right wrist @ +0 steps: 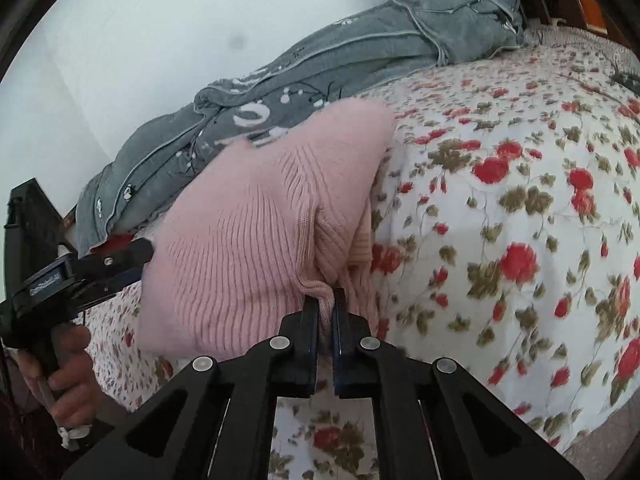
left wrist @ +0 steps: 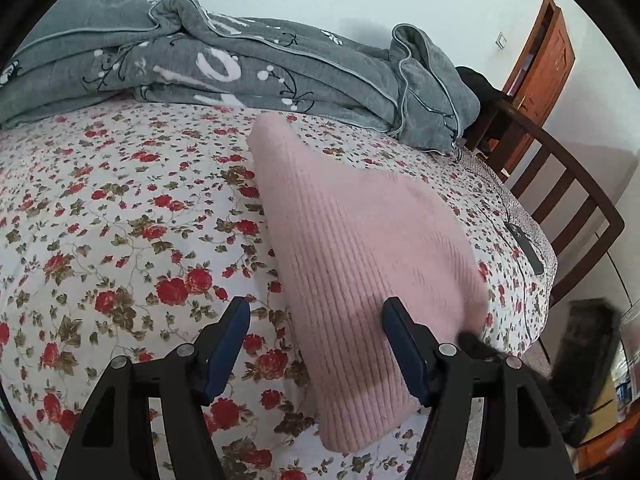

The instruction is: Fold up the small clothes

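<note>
The left wrist camera sits just behind its own fingers, low over the bed, looking across the flowered sheet (left wrist: pixel 120 208) toward the grey blanket (left wrist: pixel 240 64) and wall. The right wrist camera looks down along its fingers, very close to the pink knit (right wrist: pixel 240 240). Both views share knit, sheet and blanket.

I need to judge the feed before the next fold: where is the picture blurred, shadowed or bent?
Left wrist view: the pink knit garment smears at its right edge, a shadow band crosses it near the left hand-held gripper, and the fisheye bows the floral bedsheet. Right wrist view: knit ribs sharp at the right hand-held gripper, roses blurred towards the right rim.
</note>
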Available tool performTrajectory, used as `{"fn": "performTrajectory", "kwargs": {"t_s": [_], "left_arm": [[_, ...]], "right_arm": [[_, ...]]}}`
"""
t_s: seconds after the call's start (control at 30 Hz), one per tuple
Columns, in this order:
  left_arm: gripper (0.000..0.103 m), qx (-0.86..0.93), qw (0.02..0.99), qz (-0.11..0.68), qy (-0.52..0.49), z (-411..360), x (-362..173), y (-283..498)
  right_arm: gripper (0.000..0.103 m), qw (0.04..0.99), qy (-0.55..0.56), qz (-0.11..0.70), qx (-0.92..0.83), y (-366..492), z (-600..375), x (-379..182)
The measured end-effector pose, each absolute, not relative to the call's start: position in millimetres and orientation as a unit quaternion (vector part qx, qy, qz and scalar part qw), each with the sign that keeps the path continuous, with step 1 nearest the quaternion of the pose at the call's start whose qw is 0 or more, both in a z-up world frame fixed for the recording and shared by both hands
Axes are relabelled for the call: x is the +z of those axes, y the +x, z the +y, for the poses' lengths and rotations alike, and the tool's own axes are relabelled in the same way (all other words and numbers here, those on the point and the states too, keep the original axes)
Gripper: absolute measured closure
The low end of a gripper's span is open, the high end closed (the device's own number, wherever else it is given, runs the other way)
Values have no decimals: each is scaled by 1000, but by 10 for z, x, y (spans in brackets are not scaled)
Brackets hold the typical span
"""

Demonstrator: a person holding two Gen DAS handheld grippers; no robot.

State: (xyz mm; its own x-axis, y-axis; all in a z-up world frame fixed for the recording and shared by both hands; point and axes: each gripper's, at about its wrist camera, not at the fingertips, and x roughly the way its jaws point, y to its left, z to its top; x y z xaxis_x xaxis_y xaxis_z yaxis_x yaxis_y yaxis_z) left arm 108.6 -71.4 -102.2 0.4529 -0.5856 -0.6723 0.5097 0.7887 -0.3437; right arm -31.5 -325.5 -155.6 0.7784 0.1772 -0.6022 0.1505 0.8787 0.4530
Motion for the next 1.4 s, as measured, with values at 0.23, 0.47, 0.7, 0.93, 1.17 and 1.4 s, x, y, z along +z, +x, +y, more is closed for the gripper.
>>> {"fn": "performTrajectory", "kwargs": {"t_s": [0.23,0.47,0.7,0.93,1.17,1.4], "left_arm": [[36,-331,838,430,-57,-766,-1067,1180],[36,-345,843,412,-23,-889,-1037,1053],[36,-359,841,402,-44,-797,-899,1130],[36,-351,833,424,-61,-870,-967,1307],[36,-347,820,445,-98,-857,-1011,1586],[33,-372,780,488,-120,-995,-1332,1768]], "right_arm": [[51,933,243,265,9,-318,-3419,-947],[67,906,255,339,1,192,-3412,-1205],[86,937,233,259,12,-122,-3570,-1074],[78,907,271,322,7,12,-3718,-1384],[63,911,277,307,4,238,-3755,-1175],[45,880,332,338,25,357,-3828,-1543]]}}
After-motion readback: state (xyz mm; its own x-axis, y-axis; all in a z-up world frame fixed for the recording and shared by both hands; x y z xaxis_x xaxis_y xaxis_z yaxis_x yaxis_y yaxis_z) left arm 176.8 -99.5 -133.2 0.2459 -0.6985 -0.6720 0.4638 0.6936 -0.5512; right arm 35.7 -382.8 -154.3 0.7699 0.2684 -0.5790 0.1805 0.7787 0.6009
